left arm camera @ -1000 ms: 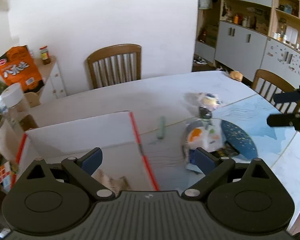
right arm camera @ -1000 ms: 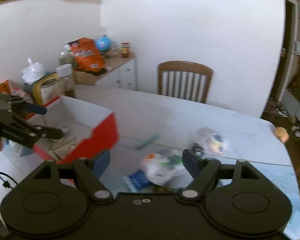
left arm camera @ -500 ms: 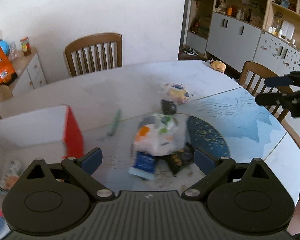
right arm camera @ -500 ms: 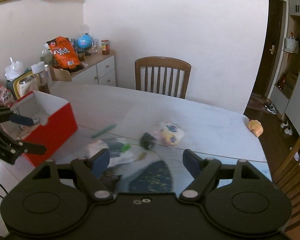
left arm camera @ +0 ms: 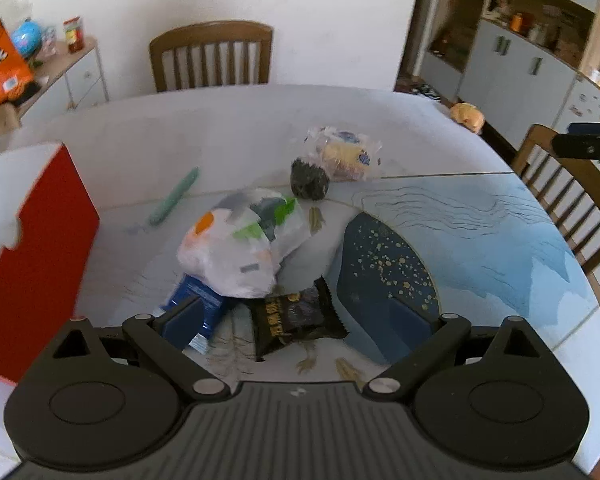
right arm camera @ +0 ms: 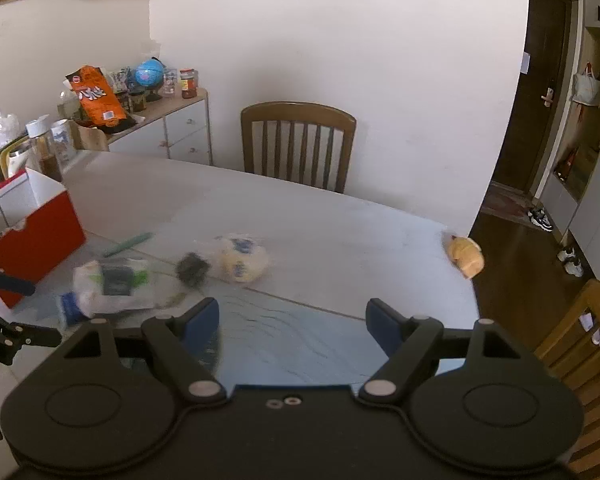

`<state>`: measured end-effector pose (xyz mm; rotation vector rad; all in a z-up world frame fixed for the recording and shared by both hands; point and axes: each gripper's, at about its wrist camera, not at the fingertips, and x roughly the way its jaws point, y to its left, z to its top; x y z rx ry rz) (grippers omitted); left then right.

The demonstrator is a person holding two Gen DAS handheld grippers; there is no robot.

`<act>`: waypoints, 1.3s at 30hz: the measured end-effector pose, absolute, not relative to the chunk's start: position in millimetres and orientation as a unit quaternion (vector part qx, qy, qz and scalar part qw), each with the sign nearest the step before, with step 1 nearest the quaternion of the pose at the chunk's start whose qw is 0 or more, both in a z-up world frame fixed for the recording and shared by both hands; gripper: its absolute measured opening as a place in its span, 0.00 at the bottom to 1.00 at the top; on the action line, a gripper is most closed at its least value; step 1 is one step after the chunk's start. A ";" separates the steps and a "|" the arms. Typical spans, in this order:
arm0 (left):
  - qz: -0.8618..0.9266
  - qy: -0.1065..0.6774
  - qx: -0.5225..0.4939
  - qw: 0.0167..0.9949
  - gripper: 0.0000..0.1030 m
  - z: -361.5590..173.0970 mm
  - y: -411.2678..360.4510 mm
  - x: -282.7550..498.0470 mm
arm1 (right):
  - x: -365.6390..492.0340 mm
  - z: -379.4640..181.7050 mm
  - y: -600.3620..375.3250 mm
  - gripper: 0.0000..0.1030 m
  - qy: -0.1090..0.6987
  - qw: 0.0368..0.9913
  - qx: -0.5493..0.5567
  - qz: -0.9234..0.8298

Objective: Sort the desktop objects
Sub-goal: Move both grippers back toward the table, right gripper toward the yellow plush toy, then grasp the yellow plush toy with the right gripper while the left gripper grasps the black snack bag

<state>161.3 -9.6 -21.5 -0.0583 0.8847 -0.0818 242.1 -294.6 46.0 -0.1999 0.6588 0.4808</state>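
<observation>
Left gripper (left arm camera: pixel 296 322): fingers spread wide apart, holding nothing, poised over the bench (left arm camera: pixel 228 128).
Right gripper (right arm camera: pixel 294 322): fingers also wide apart and empty, above the blue patterned part of the bench; its fingers show at the far right edge of the left wrist view.
Black snack packet (left arm camera: pixel 296 318): lies between the left fingers, slightly nearer the left one; touching or not cannot be told.
Blue packet (left arm camera: pixel 196 306): just behind the left finger (left arm camera: pixel 182 322), partly under the white bag.
White plastic bag (left arm camera: pixel 240 246): just ahead of the left fingers, bunched, with orange and green print.
Dark round object (left arm camera: pixel 309 179): farther ahead, touching the clear bag.
Clear bag with yellow contents (left arm camera: pixel 342 154): beyond the dark object, well ahead of both pairs of fingers.
Green stick (left arm camera: pixel 174 197): ahead and to the left of the left fingers, lying flat, apart from the pile.
Red box (left arm camera: pixel 40 248): far left of the left fingers, open-topped, white inside.
Yellow toy (right arm camera: pixel 466 255): at the bench's far edge, ahead and right of the right fingers.
</observation>
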 end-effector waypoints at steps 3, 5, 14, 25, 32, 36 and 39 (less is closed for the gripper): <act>-0.026 0.432 -0.030 0.901 0.96 -31.0 -19.1 165.7 | 255.0 42.4 -312.8 0.79 0.319 0.914 -0.096 0.232; -0.016 0.433 -0.029 0.901 0.96 -38.7 -24.5 168.4 | 264.6 40.0 -325.9 0.79 0.318 0.915 -0.097 0.230; 0.024 0.432 -0.039 0.901 0.96 -57.6 -28.9 177.8 | 315.1 35.6 -377.5 0.79 0.299 0.931 -0.092 0.189; 0.065 0.438 -0.047 0.895 0.96 -69.6 -28.4 180.8 | 385.2 5.9 -405.1 0.79 0.293 0.937 -0.100 0.161; 0.071 0.444 -0.054 0.892 0.96 -75.3 -32.3 189.8 | 414.3 -9.9 -417.1 0.79 0.298 0.937 -0.104 0.148; 0.071 0.444 -0.063 0.891 0.96 -78.6 -35.2 194.3 | 429.6 -17.8 -422.0 0.79 0.302 0.937 -0.101 0.141; 0.074 0.444 -0.078 0.890 0.96 -81.5 -35.4 195.2 | 442.2 -21.7 -425.2 0.79 0.298 0.939 -0.101 0.137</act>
